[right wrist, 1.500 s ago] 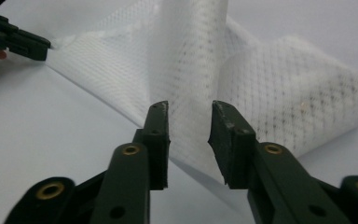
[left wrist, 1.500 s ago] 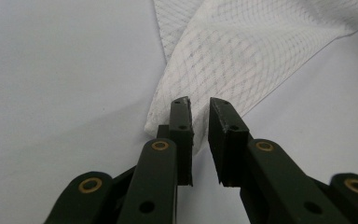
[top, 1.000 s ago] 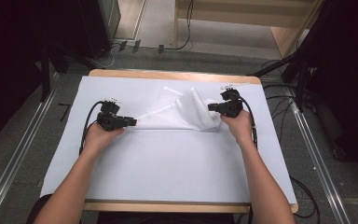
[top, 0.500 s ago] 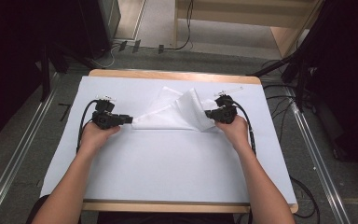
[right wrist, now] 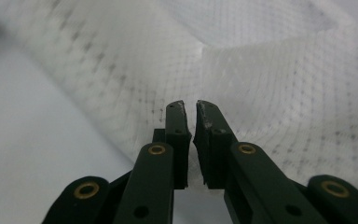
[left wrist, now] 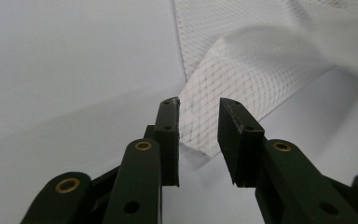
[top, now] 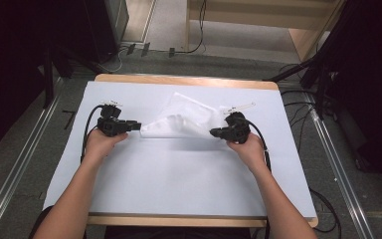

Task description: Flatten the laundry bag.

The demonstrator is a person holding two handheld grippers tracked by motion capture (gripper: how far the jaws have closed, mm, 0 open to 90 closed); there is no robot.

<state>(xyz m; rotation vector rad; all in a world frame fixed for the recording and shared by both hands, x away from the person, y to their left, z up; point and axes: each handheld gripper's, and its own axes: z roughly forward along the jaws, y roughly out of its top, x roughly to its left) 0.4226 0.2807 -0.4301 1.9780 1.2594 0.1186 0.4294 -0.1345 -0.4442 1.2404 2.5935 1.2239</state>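
A white mesh cloth (top: 184,119) lies bunched on the white sheet (top: 179,179) that covers the table. My left gripper (top: 138,125) is at the cloth's pointed left corner. In the left gripper view its jaws (left wrist: 199,109) stand apart with that corner (left wrist: 200,126) between them, and the pads do not press on it. My right gripper (top: 213,132) is at the cloth's right end. In the right gripper view its jaws (right wrist: 191,109) are nearly together on the fabric, with folded mesh (right wrist: 261,84) rising just beyond them.
The wooden table edge (top: 184,79) shows at the far side, with a wooden shelf (top: 258,20) and floor cables behind it. Metal rails (top: 338,164) run along both sides of the table. A cable trails from each gripper.
My right gripper has moved left and toward the person, pulling the cloth's right end with it and bunching the cloth narrower. The left hand has stayed about where it was.
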